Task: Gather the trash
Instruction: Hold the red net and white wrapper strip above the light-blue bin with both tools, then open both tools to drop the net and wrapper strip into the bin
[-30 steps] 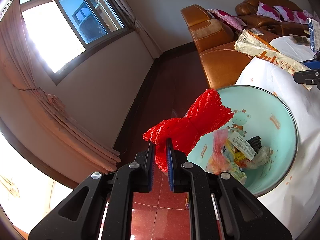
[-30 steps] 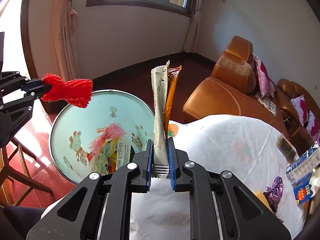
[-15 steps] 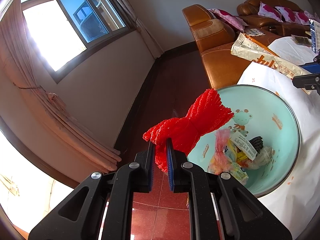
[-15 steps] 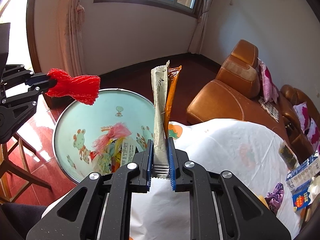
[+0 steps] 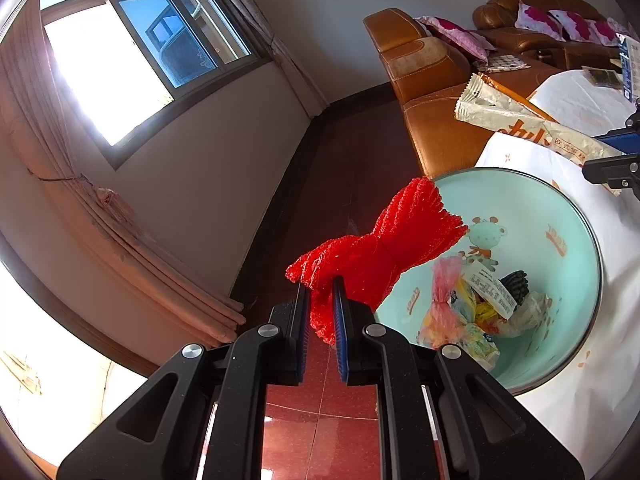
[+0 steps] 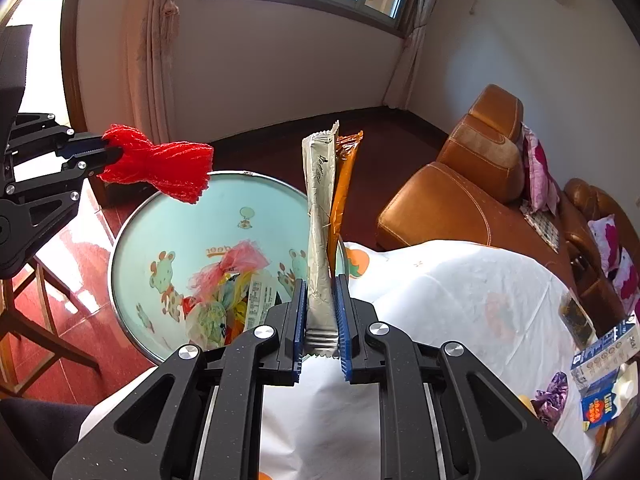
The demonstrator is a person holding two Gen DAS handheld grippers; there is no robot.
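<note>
Sunlit and cluttered, the room has a brown leather sofa (image 6: 472, 196) behind a table under a white cloth (image 6: 460, 304), with a pale green trash bin (image 6: 256, 200) standing at the table's edge on the red tiled floor (image 5: 320, 432). My left gripper (image 5: 321, 296) is clamped on one red mesh net (image 5: 380, 248), a bunched, bow-shaped wad cinched in the middle and flared at its far end. It hangs in the air above the bin's rim on the window side. My right gripper (image 6: 321, 312) is pinched on two long snack wrappers held together and standing upright: one silver wrapper (image 6: 320, 216) with a crimped zigzag end, and one orange wrapper (image 6: 344, 184) just behind it, over the bin's table-side rim.

Compared with a second ago, the net has moved closer over the bin's opening in the right wrist view, and the wrappers have drifted slightly away from the bin in the left wrist view; both grips are unchanged.

Inside the bin lies a heap of earlier trash (image 5: 472, 304): a pink net, crumpled plastic, a printed label and something black. On the cloth's far corner sit one purple foil wrapper (image 6: 554, 392) and two blue cartons (image 6: 604, 376).
</note>
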